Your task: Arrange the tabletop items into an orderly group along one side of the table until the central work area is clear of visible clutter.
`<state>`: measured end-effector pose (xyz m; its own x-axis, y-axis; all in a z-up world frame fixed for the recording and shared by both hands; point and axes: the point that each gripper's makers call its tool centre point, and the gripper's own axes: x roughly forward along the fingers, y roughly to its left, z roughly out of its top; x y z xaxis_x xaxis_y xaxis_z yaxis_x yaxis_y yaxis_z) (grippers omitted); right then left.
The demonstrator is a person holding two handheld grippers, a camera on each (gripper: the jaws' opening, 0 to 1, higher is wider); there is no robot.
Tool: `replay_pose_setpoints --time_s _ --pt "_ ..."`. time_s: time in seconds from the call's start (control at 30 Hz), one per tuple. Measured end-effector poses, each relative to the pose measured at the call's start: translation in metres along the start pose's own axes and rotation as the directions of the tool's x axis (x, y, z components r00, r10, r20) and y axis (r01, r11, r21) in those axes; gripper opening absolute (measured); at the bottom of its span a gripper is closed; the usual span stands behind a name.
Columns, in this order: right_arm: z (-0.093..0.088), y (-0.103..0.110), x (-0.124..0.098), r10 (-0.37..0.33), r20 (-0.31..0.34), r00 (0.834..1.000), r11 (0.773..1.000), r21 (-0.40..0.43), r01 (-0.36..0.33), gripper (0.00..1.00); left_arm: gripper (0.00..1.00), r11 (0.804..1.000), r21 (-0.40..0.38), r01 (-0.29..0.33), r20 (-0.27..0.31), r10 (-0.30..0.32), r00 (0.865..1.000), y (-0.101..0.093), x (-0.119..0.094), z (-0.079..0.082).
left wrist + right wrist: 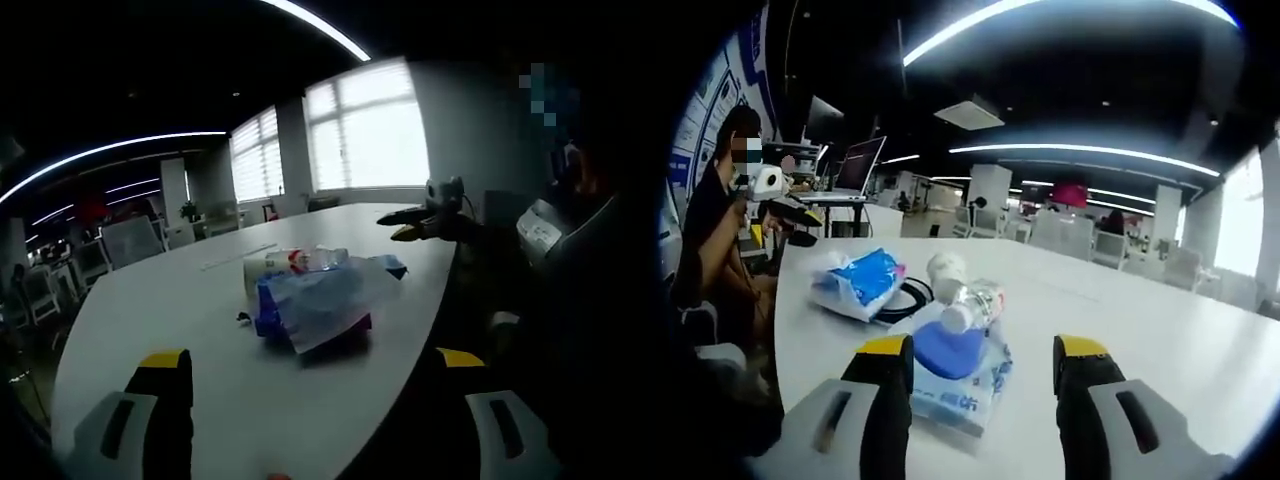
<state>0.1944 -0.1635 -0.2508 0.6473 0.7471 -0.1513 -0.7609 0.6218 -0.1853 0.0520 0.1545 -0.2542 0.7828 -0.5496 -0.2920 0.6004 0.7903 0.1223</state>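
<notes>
Several items sit bunched together on the white table (pixel 1160 330), near its curved edge. In the right gripper view, a blue and clear plastic packet (pixel 958 372) lies nearest, just beyond the jaws, with a small clear bottle (pixel 975 303) resting on its far end. A white cup (pixel 946 270) stands just behind the bottle. To the left lies a second blue and white packet (pixel 858 282), with a black cable loop (pixel 902 298) tucked against it. In the left gripper view the same cluster shows from the other side: a blue packet (pixel 318 312) in front, the cup (pixel 258 272) and bottle (pixel 318 260) behind it; these are dim and backlit, so details are uncertain.

The right gripper (pixel 983 372) hangs just above the table with its jaws wide apart, holding nothing. The left gripper (pixel 312 378) also has its jaws spread wide and empty, short of the cluster.

Beyond the table's far end sits a person (pixel 715 225) beside a laptop (pixel 858 165). Bright windows (pixel 370 135) stand behind the table.
</notes>
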Motion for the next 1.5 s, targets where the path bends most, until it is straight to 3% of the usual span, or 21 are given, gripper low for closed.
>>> replay_pose_setpoints --time_s 0.43,0.93,1.5 --pt "0.001 0.007 0.01 0.027 -0.003 1.0 1.0 0.004 -0.027 0.46 0.99 1.0 0.002 0.002 -0.002 -0.002 1.0 -0.001 -0.001 0.0" --pt "0.009 0.014 0.024 -0.002 0.022 1.0 1.0 -0.008 0.002 0.41 0.98 1.0 0.003 0.011 0.008 -0.011 1.0 -0.004 -0.002 0.0" --pt "-0.001 0.024 0.042 0.019 -0.011 1.0 1.0 -0.003 -0.019 0.39 0.98 1.0 0.001 0.008 0.003 -0.008 1.0 -0.003 -0.004 -0.002"
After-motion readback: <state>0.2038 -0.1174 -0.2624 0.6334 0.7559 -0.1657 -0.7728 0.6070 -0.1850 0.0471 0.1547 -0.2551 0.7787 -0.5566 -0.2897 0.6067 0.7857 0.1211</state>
